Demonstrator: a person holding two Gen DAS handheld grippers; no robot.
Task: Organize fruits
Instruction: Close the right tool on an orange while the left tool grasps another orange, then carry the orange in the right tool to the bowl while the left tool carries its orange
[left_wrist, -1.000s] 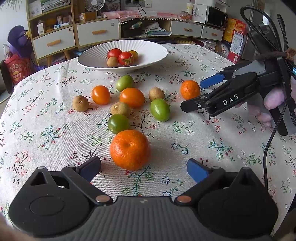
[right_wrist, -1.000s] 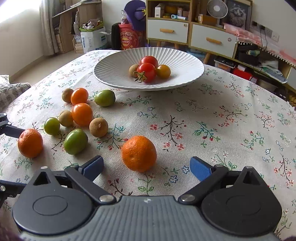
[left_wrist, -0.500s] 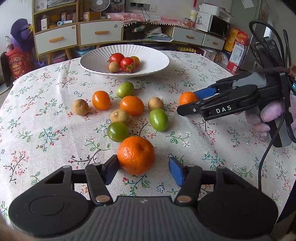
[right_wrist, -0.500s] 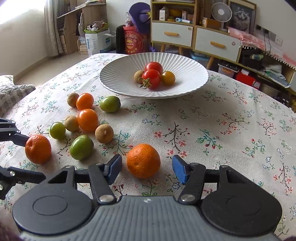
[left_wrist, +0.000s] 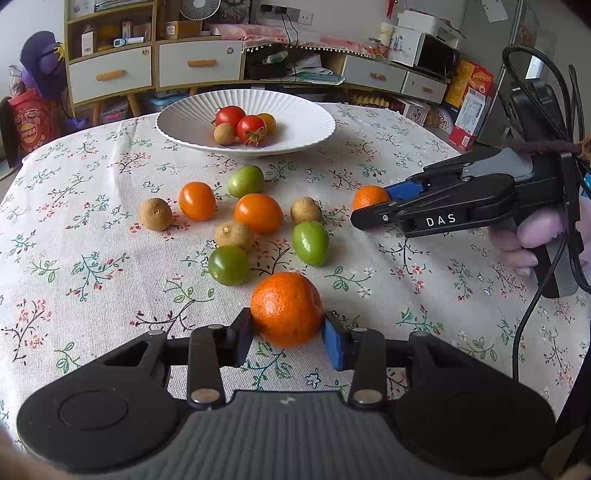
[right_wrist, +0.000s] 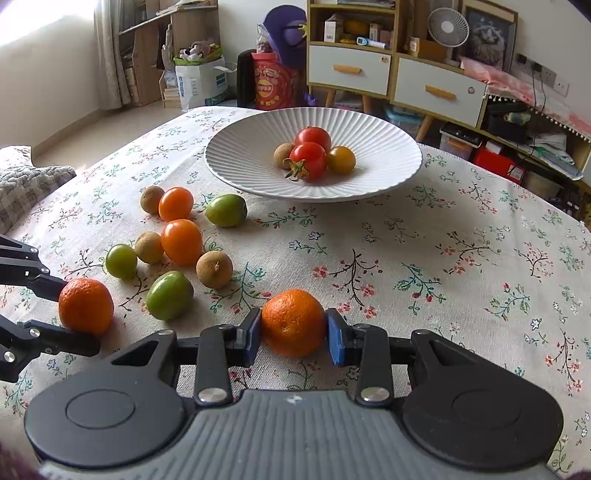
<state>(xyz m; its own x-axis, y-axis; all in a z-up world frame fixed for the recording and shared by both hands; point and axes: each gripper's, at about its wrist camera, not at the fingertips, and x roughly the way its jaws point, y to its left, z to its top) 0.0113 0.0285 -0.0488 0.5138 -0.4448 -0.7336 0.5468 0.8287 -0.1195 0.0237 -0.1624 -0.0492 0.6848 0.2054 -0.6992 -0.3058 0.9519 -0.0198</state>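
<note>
While both sets of jaws are closing, each gripper has a mandarin between its blue pads on the cloth-covered surface (left_wrist: 92, 206). Left wrist view: the left gripper (left_wrist: 286, 341) straddles the near mandarin (left_wrist: 286, 308), both pads touching its sides, the fruit resting on the floral cloth. Right wrist view: the right gripper (right_wrist: 293, 338) likewise presses its pads on the second mandarin (right_wrist: 293, 321), which also sits on the cloth. Each gripper appears in the other's view: the right gripper (left_wrist: 373, 210) at the right edge of the left wrist view, held by a hand (left_wrist: 532, 236), and the left gripper (right_wrist: 66, 314) at the left edge of the right wrist view, flanking its mandarin (right_wrist: 85, 305).

Between and beyond the two mandarins lies a loose cluster of small fruits: three green tomatoes (left_wrist: 310, 242), two orange tomatoes (left_wrist: 258, 213) and three brown longans (left_wrist: 233, 234), some touching one another.

Farther back on the surface stands a white ribbed plate (left_wrist: 303, 127), well apart from both grippers. It contains two red tomatoes (left_wrist: 251, 129), one yellow-orange tomato (left_wrist: 269, 122) and one longan (left_wrist: 224, 133), grouped near its centre.
</note>
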